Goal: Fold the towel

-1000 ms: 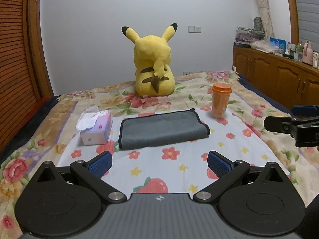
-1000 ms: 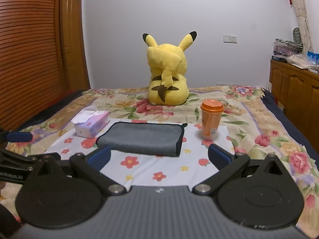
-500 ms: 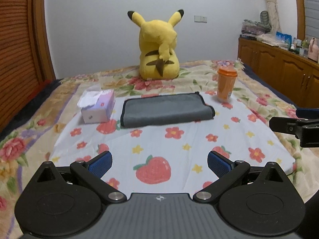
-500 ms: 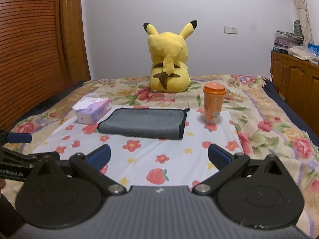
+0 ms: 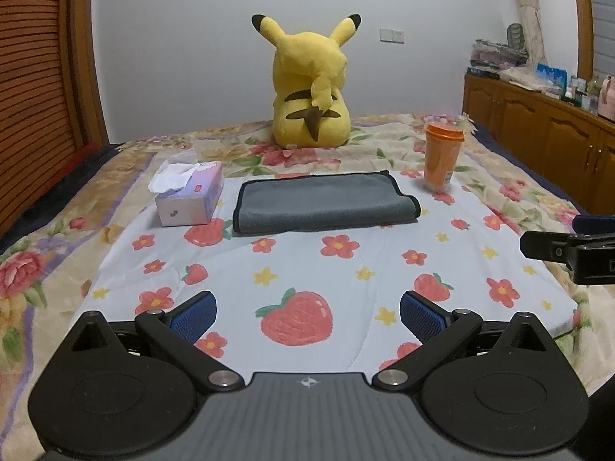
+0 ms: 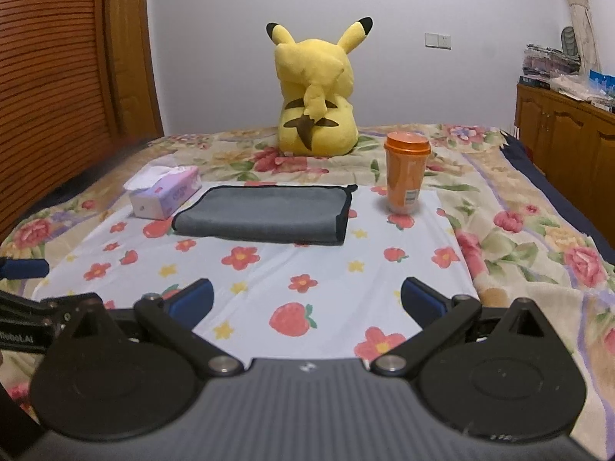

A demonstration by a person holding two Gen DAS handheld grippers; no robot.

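The grey towel [image 5: 323,201] lies folded flat on the flowered sheet [image 5: 307,269], betw. tissue box [image 5: 191,199] & orange cup [image 5: 442,157]. Left gripper [image 5: 307,315] & right gripper [image 6: 307,297] both spread wide, holding nothing, well apart from the towel.

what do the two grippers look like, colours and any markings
Both match: the left gripper and right gripper have black linkage arms with silver pivot pins, blue ribbed pads, round black discs either side, and a grey ridged body bearing a small white emblem. White lettering shows on the left gripper's side.
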